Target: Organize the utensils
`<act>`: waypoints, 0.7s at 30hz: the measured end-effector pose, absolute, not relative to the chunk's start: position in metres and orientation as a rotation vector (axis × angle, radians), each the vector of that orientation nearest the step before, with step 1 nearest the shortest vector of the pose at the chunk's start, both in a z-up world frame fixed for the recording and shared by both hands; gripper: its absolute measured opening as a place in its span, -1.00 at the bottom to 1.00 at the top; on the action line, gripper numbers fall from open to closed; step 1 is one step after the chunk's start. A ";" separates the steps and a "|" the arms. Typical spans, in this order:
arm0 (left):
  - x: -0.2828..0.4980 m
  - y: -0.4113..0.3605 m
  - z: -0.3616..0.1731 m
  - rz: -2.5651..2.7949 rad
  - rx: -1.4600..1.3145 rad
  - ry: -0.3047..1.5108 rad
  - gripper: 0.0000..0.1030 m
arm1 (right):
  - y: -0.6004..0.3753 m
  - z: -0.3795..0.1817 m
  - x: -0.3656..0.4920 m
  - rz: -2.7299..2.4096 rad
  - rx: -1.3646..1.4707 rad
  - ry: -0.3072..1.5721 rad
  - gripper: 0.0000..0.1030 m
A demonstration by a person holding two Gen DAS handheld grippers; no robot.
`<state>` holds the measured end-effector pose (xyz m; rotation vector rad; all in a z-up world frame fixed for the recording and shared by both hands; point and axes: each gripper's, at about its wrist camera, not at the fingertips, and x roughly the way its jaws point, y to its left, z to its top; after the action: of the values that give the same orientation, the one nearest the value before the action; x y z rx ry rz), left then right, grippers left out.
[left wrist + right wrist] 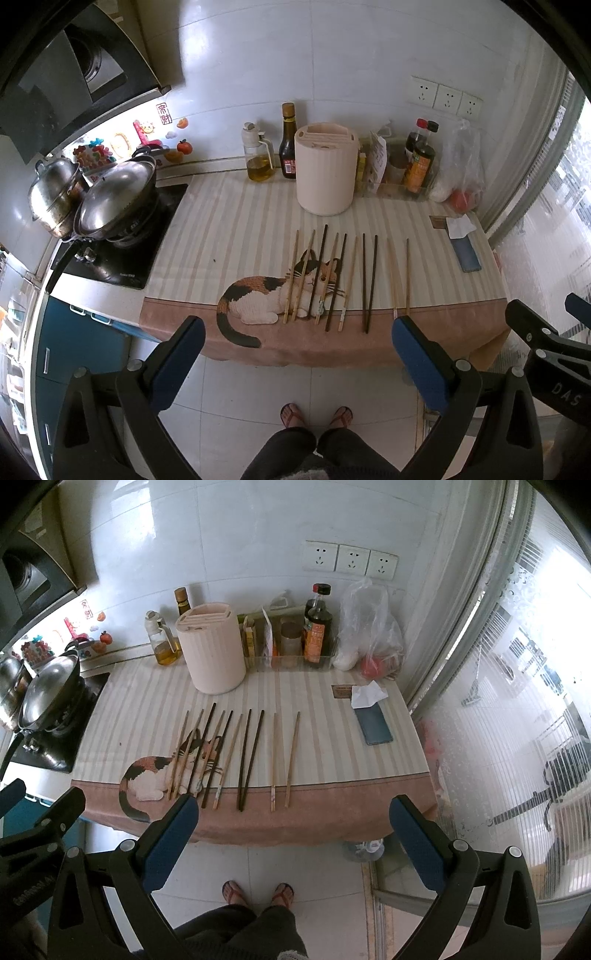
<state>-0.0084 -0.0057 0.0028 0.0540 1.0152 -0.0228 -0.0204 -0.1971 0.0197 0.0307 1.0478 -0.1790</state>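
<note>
— Ten chopsticks [371, 284] lie side by side on the surface: six pale, four dark. They sit near its front edge, across a cloth [221, 229] printed with a calico cat.

— Any writing on them?

— Two pale ones carry small markings at the near end, too small to read. At 12 o'clock from the row stands one cream slotted holder [327, 173], unmarked.

— And further out?

— At 11 o'clock, one oil dispenser [258, 158] and one dark sauce bottle [288, 147] with a red label; its print is illegible. At 3 o'clock, one dark phone [467, 254] with a tissue [458, 226] touching its far end. Three wall sockets [447, 98] sit at 1 o'clock. At 9 o'clock, two lidded steel pots [114, 199] crowd the stove, with a red seal sticker [161, 112] of Chinese characters on the wall behind.

— The tools?

— The left hand-held gripper [298, 323] is spread wide and released, hanging off the front edge. The right hand-held gripper [293, 801] is likewise, holding nothing; "DAS" shows on its body.
</note>
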 end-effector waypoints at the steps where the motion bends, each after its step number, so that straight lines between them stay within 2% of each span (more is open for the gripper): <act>1: -0.009 -0.006 0.003 -0.022 0.055 1.014 1.00 | -0.197 0.019 -0.020 -0.178 0.031 1.049 1.00; 21: -0.003 -0.004 0.011 -0.027 0.058 1.010 1.00 | -0.195 0.025 -0.022 -0.180 0.034 1.046 1.00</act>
<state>-0.0034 -0.0035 0.0112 0.0585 1.0103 -0.0274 -0.0225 -0.1949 0.0249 0.0339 1.0457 -0.1800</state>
